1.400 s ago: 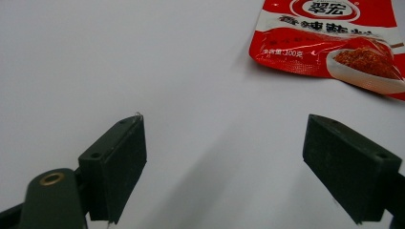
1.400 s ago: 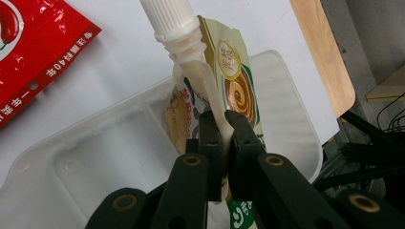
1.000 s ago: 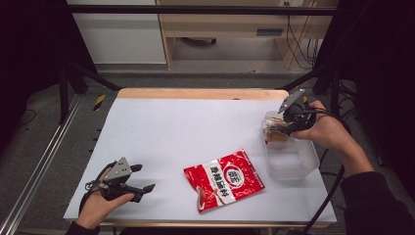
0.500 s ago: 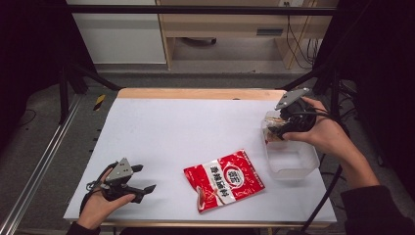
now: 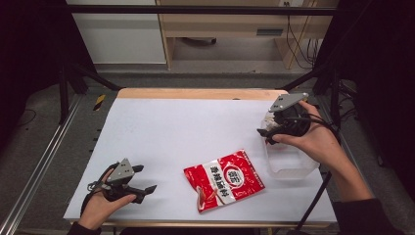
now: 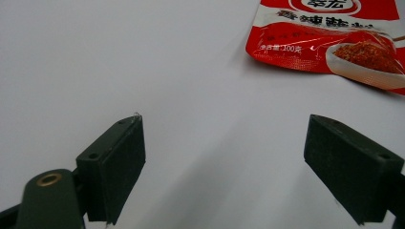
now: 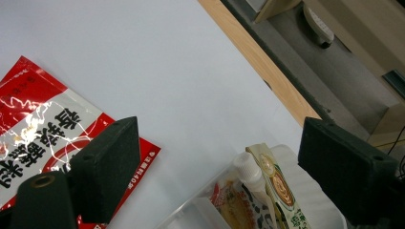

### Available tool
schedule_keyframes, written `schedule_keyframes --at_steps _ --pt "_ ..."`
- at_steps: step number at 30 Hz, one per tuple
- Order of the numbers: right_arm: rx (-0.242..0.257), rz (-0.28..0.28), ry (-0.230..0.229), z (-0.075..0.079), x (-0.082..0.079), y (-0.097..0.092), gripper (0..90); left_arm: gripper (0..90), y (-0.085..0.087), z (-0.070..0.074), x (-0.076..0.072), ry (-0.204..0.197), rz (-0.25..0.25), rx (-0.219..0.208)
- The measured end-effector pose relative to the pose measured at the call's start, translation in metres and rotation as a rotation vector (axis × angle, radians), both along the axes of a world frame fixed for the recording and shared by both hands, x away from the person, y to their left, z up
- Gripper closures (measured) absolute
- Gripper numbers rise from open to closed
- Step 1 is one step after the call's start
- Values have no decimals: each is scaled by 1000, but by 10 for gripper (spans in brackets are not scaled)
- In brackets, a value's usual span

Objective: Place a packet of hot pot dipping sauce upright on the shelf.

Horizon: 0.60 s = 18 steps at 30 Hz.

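Right gripper [image 5: 264,133] up over the far end of the clear plastic container [image 5: 293,169] at the table's right edge, jaws spread wide, having just been opening, nothing between them. Below them, in the right gripper view, a spouted pouch [image 7: 267,191] with a white cap standing inside the container, free of both pads. Left gripper [image 5: 147,178] low at the near left corner of the white table [image 5: 195,127], resting in the hand, its 2 jaws also wide apart and holding nothing. Red seasoning packet [image 5: 224,180] flat on the table between both grippers, just left of the container, apart from each; near edge seen ahead of the left jaws.
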State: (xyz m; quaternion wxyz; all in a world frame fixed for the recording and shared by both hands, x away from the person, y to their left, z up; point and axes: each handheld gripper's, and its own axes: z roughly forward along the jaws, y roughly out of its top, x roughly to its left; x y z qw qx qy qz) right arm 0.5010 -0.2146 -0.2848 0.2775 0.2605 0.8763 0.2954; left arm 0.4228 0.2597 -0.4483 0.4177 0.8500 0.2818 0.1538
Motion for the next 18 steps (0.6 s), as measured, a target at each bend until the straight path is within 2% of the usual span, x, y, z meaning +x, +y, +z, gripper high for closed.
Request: schedule_keyframes --at_steps 13,18 --pt "85 -26 4 -16 -18 14 187 129 -3 1 0 -19 8 5" --pt "98 -18 7 -26 -29 22 191 123 -4 1 -1 -23 5 11"
